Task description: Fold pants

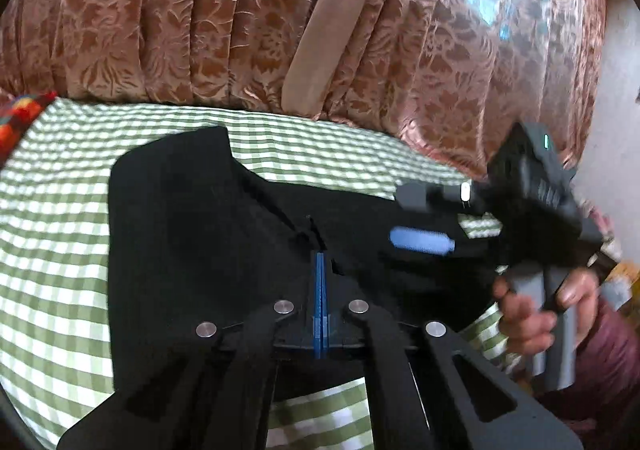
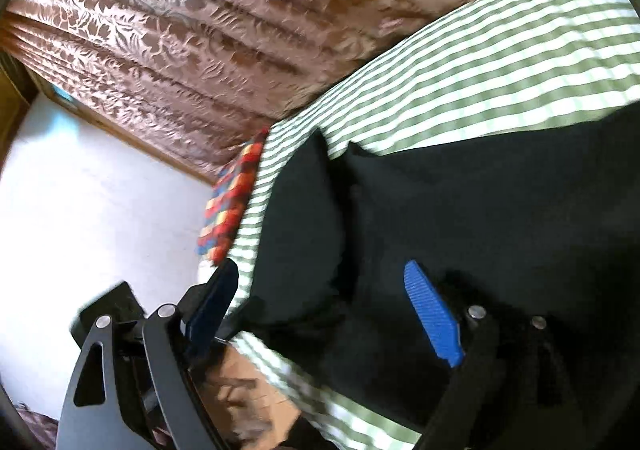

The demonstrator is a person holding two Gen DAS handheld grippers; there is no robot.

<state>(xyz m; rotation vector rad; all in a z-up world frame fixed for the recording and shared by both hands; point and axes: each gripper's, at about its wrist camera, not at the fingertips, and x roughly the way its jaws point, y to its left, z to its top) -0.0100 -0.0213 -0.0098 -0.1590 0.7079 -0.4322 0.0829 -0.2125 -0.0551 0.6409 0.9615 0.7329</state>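
Observation:
Black pants [image 1: 192, 234] lie spread on a green-and-white checked sheet [image 1: 52, 250]. My left gripper [image 1: 319, 256] is shut, its blue pads pressed together, and a small raised pinch of the black cloth sits at their tips. At the right of the left wrist view a hand [image 1: 528, 310] holds my right gripper [image 1: 416, 216] over the pants' right end. In the right wrist view my right gripper [image 2: 320, 310] stands wide open across the edge of the pants [image 2: 480, 218]. One blue pad [image 2: 432, 314] is over the cloth, and the other is past the bed's edge.
A patterned pink-brown curtain [image 1: 200, 18] hangs behind the bed. A red, orange and blue patterned cloth [image 2: 232, 202] lies at the bed's far end, also seen as a bright cloth [image 1: 20, 118]. A white wall [image 2: 100, 210] stands beyond the bed's edge.

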